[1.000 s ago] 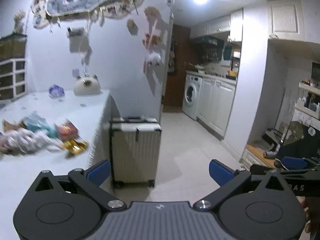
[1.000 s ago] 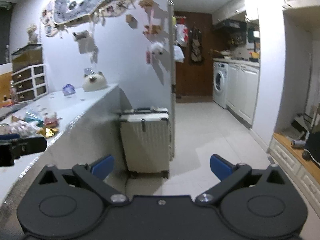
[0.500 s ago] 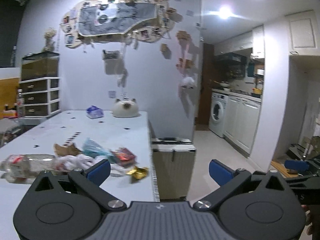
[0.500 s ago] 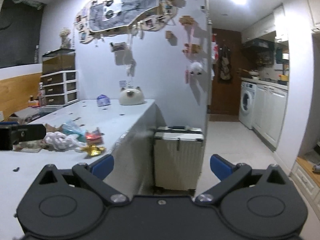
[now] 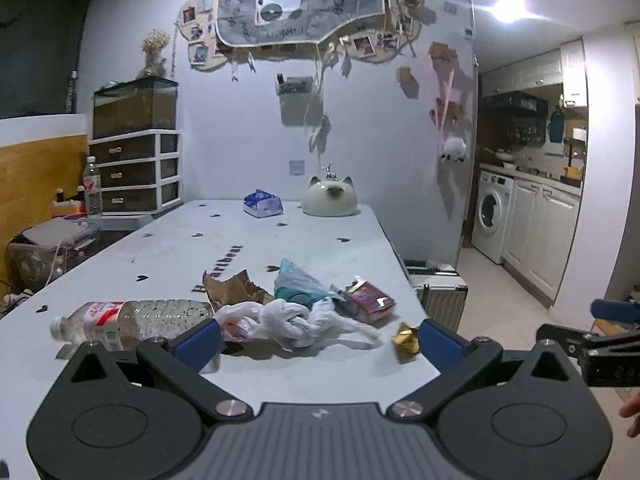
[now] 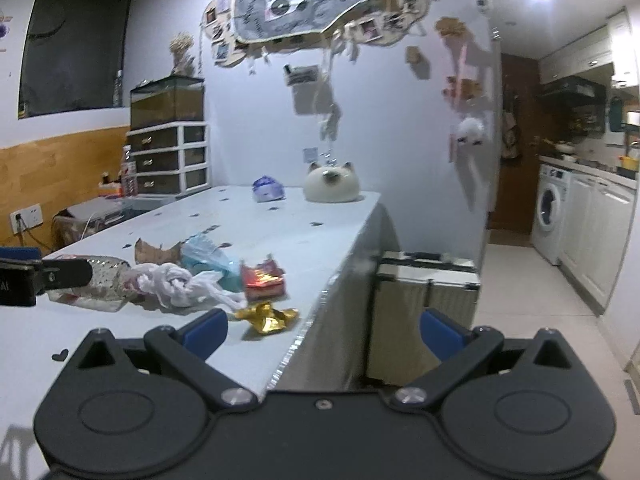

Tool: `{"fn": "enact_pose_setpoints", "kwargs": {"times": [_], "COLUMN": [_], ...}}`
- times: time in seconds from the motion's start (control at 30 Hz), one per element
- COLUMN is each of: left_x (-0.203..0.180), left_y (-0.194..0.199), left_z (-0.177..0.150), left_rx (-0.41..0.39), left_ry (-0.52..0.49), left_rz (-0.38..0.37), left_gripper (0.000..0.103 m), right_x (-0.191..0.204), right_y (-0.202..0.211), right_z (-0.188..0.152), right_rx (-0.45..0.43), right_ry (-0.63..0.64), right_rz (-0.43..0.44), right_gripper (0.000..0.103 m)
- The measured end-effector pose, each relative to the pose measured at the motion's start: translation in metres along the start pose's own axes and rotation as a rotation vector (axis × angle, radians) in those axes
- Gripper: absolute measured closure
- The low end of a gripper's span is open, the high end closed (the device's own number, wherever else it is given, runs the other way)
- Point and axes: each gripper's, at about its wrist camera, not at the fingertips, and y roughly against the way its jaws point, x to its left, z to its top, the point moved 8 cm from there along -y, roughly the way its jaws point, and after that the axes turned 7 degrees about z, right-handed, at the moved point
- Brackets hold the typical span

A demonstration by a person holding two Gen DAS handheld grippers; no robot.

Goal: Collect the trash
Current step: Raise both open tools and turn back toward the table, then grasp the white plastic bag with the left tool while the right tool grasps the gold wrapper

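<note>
Trash lies in a loose heap on the white table, toward its right edge, at about twelve o'clock from the left gripper and ten o'clock from the right gripper. Largest is the clear plastic bottle, on its side with its cap toward nine o'clock; the left view shows its whole length, while in the right view the left gripper's finger crosses in front of it. Touching it at three o'clock is the knotted white plastic bag, with a torn brown paper scrap and a teal plastic bag behind. A red packet sits at three o'clock of the white bag. Smallest, the gold foil wrapper lies nearest the table edge; the right view shows it spread flat, the left view only partly, beside that gripper's right finger. Only the right view shows the suitcase front in full. Both grippers hover with jaws wide apart, holding nothing.
</note>
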Motion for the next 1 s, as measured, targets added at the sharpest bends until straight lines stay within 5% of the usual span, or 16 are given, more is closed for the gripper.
{"fn": "enact_pose_setpoints", "kwargs": {"times": [0.2, 0.5, 0.77, 1.0], "left_x": [0.011, 0.001, 0.004, 0.004], "left_y": [-0.047, -0.122, -0.189, -0.175], "left_z": [0.005, 0.009, -0.004, -0.022], "left_rx": [0.031, 0.069, 0.202, 0.236], "left_ry": [-0.082, -0.23, -0.226, -0.262], "left_rz": [-0.068, -0.216, -0.345, -0.404], "left_gripper": [0.0, 0.0, 0.0, 0.0], "right_x": [0.019, 0.035, 0.043, 0.04], "right_y": [-0.046, -0.084, -0.1, -0.117], "right_z": [-0.003, -0.007, -0.011, -0.013], "right_rx": [0.022, 0.057, 0.076, 0.095], "right_ry": [-0.014, -0.014, -0.023, -0.025], "right_rz": [0.055, 0.133, 0.197, 0.193], "right_gripper": [0.001, 0.016, 0.021, 0.031]}}
